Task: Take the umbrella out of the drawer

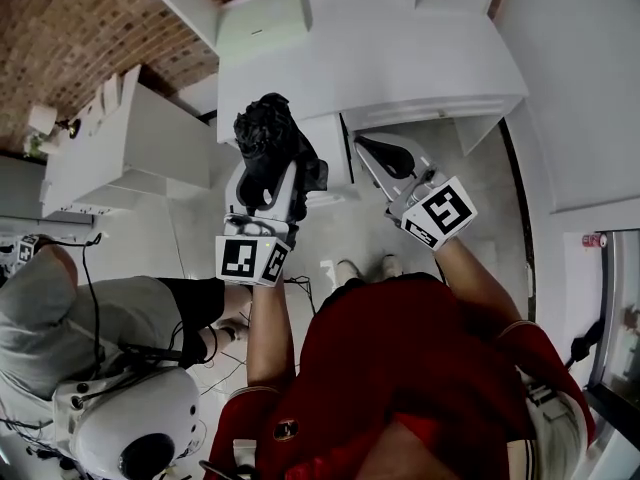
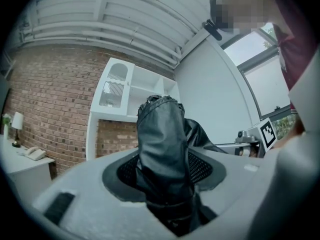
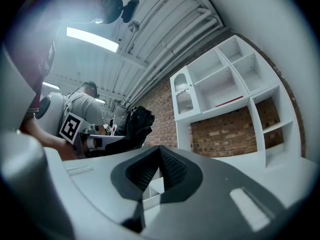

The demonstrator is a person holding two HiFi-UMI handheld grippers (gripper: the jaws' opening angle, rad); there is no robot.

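A black folded umbrella (image 1: 268,133) is clamped upright between the jaws of my left gripper (image 1: 268,180), in front of a white cabinet (image 1: 380,63). In the left gripper view the umbrella (image 2: 162,149) fills the gap between the pads of the left gripper (image 2: 167,184) and rises above them. My right gripper (image 1: 377,150) hangs to the right of it, shut, with nothing in it. In the right gripper view the right gripper (image 3: 160,159) has its pads meeting at the tips, and the umbrella (image 3: 137,124) shows to the left with the other gripper.
A person in grey (image 1: 60,298) sits at the lower left by a white rounded device (image 1: 130,428). White shelving (image 2: 125,94) stands against a brick wall (image 2: 55,99). A side table with a lamp and a phone (image 2: 32,154) is at the left. Another white unit (image 1: 120,148) flanks the cabinet.
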